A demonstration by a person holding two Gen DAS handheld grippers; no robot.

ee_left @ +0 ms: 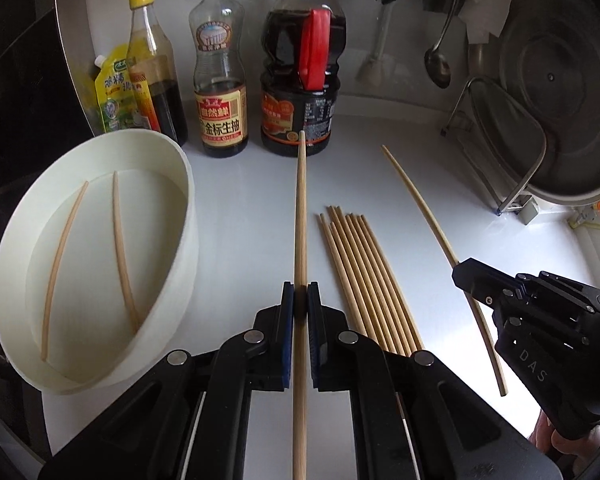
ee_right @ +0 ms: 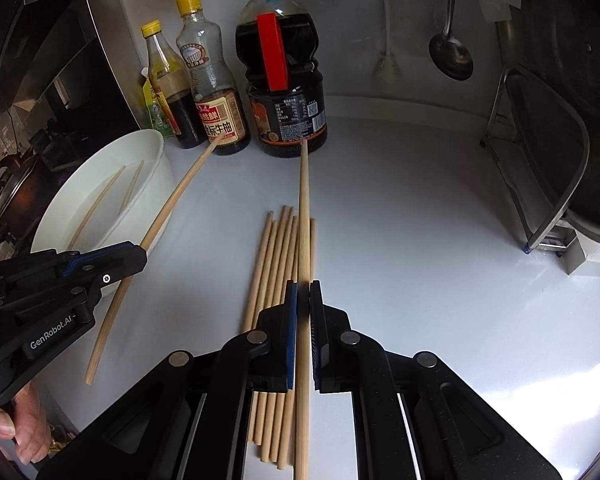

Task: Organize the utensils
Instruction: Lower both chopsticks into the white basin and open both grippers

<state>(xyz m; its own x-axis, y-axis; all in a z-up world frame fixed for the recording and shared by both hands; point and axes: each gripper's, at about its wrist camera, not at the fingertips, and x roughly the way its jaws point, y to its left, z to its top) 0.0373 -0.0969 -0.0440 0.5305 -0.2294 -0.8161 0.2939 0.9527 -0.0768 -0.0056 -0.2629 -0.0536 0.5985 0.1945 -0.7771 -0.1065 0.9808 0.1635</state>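
Note:
My left gripper (ee_left: 300, 294) is shut on a wooden chopstick (ee_left: 301, 208) that points away from me above the counter; it also shows in the right wrist view (ee_right: 140, 254) with its chopstick (ee_right: 180, 196). My right gripper (ee_right: 303, 292) is shut on another chopstick (ee_right: 304, 216), held above a pile of several chopsticks (ee_right: 274, 264) lying on the counter. In the left wrist view the right gripper (ee_left: 466, 274) and its chopstick (ee_left: 420, 204) are at the right, and the pile (ee_left: 364, 272) lies between. A white round container (ee_left: 172, 160) at the left holds two chopsticks (ee_left: 120, 240).
Sauce bottles (ee_left: 220, 80) and a large dark jug (ee_left: 300, 80) stand at the back. A metal rack (ee_left: 500, 140) with a steel pot lid (ee_left: 560, 100) stands at the right. A ladle (ee_left: 438, 64) hangs on the wall. A stove area lies left of the container.

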